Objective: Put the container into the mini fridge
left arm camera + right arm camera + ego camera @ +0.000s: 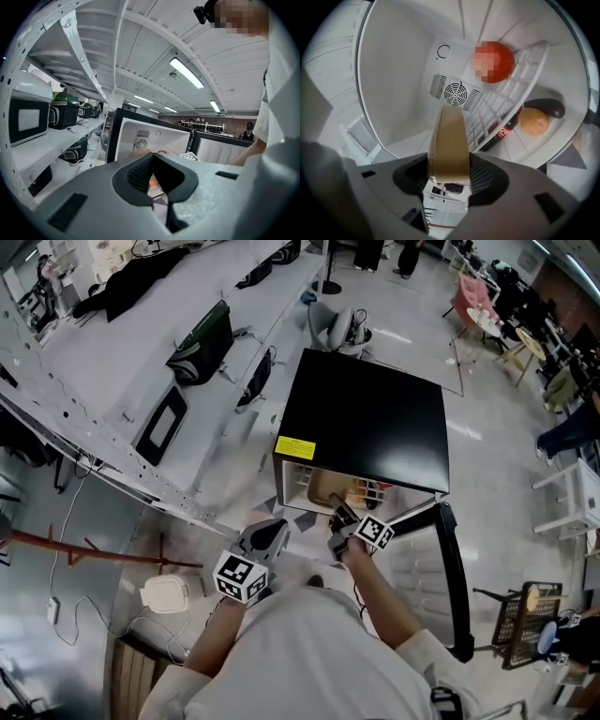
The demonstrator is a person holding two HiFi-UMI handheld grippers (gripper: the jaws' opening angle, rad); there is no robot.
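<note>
The right gripper squeezes the brown container at the open mini fridge. The left gripper is closed and empty.

The container was a thin brown box. It was squeezed between the jaws of the right gripper and stuck out ahead of them. The mini fridge, white inside, stood open just past the jaws.
</note>
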